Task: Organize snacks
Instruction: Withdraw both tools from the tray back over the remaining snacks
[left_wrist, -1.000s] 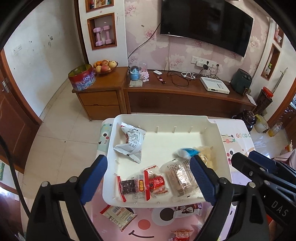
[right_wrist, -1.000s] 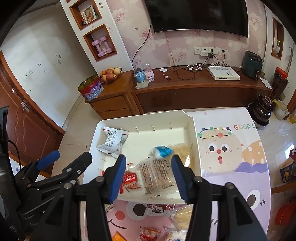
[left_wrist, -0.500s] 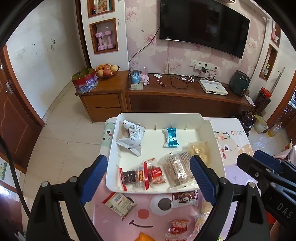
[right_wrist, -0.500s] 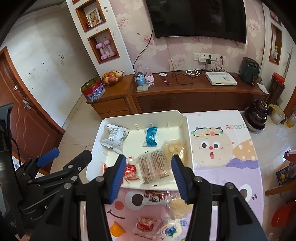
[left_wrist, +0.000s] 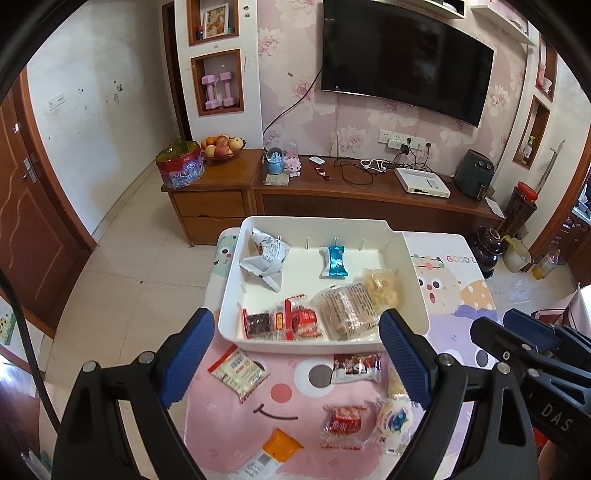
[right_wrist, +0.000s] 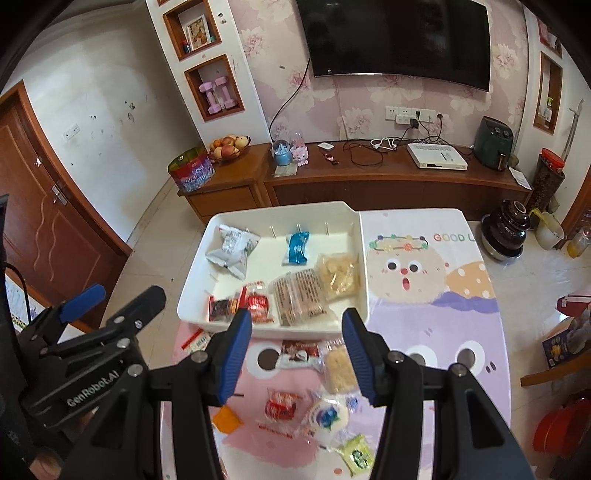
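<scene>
A white tray (left_wrist: 325, 223) sits at the table's far left and holds a grey-white packet (left_wrist: 266, 258), a blue packet (left_wrist: 334, 262), yellow crisps (left_wrist: 380, 291), a long clear packet (left_wrist: 343, 310) and red packets (left_wrist: 295, 321). Loose snacks lie on the table in front of it: a white-yellow packet (left_wrist: 238, 371), a dark packet (left_wrist: 356, 367), a red sweet (left_wrist: 343, 424) and a round white-blue one (right_wrist: 327, 415). My left gripper (left_wrist: 295, 321) hovers wide open above the tray's near edge. Beside it, my right gripper (right_wrist: 296, 321) is open with nothing between its fingers.
The table wears a pink and lilac cartoon cloth (right_wrist: 424, 295). An orange packet (left_wrist: 280, 446) and a green one (right_wrist: 356, 456) lie near its front edge. Tiled floor (left_wrist: 122, 295) drops off to the left. A wooden TV cabinet (left_wrist: 332, 192) stands beyond the table.
Both grippers have drawn back and upward from the tray. The blue packet, first close by the right fingers, now lies flat in the tray's far middle. More loose snacks have come into view.
</scene>
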